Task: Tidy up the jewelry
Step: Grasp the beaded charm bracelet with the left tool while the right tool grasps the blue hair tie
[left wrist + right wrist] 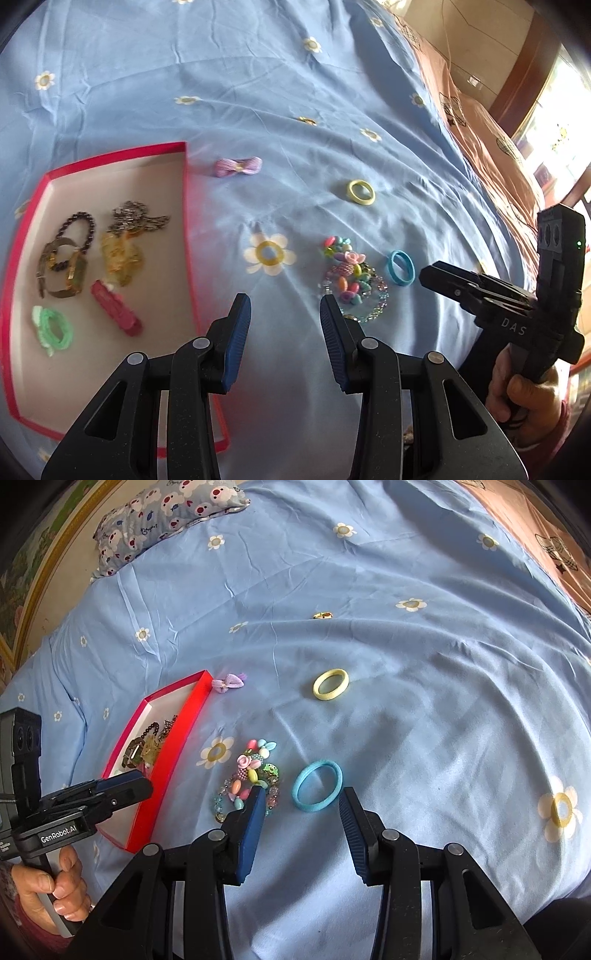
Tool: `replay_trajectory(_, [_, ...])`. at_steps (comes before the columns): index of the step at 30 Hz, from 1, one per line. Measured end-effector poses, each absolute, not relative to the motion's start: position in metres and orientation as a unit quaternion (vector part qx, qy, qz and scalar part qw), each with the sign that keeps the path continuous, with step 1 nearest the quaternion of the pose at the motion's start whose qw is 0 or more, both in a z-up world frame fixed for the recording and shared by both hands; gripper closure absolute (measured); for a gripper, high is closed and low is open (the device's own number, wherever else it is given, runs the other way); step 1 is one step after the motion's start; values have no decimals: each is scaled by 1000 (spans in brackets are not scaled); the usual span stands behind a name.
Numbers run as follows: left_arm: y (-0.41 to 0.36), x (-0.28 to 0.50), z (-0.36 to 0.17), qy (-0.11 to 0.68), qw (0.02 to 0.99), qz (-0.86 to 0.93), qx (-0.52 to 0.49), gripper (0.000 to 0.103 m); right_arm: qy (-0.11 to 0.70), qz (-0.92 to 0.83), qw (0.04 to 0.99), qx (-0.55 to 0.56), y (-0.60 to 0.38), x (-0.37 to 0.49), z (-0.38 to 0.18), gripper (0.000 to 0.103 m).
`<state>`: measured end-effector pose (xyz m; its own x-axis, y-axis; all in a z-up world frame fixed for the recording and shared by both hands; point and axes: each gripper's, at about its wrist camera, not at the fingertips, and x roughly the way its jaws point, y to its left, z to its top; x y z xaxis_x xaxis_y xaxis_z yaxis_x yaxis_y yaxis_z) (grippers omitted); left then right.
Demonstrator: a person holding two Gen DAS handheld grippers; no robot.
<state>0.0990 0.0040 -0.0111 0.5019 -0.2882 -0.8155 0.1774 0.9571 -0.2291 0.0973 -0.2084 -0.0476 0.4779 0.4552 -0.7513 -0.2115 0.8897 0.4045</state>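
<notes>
A red-rimmed box (pixel 186 206) (pixel 184 734) lies on the blue bedsheet and holds several pieces: dark bead bracelet (pixel 79 229), gold watch (pixel 64 273), chain (pixel 136 218), pink clip (pixel 116 308), green hair tie (pixel 55 328). Loose on the sheet are a purple bow (pixel 239 166) (pixel 228 682), a yellow ring (pixel 361 192) (pixel 331 684), a blue ring (pixel 400 267) (pixel 317 786), a small gold ring (pixel 322 615) and colourful bead bracelets (pixel 351 280) (pixel 251 779). My left gripper (pixel 285 301) is open and empty beside the box. My right gripper (pixel 303 794) is open, just short of the blue ring.
A patterned pillow (pixel 166 513) lies at the far head of the bed. A pink cover (pixel 480 140) runs along the bed's right side. Each gripper shows in the other's view: the right one (pixel 480 291), the left one (pixel 110 790).
</notes>
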Motion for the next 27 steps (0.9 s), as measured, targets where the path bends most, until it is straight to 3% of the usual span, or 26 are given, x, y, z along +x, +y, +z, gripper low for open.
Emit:
replay_trajectory(10, [-30,125,-19,492,851,-178,-44,66,491,185,842,121,-210,117,-66,61])
replay_trajectory(12, [-39,133,-22,495,848,-187,-40,66,496,184,842,109,-207,120,-70,69])
replay_trajectory(14, [-45,139,-24,497,846,-193,-34,66,499,181,842,96,-204,122,-74,95])
replay_trajectory(15, [-49,142,-26,498,844,-195,-31,66,500,178,843,93,-204,123,-76,98])
replay_trajectory(20, [-66,159,-44,513,835,-197,-15,67,498,186,839,114,-213,125,-77,100])
replay_trajectory(22, [-68,162,-48,515,833,-201,-15,86,495,186,840,122,-217,125,-75,100])
replay_trajectory(27, [-62,155,-41,501,840,-206,-23,88,490,192,837,147,-228,125,-72,100])
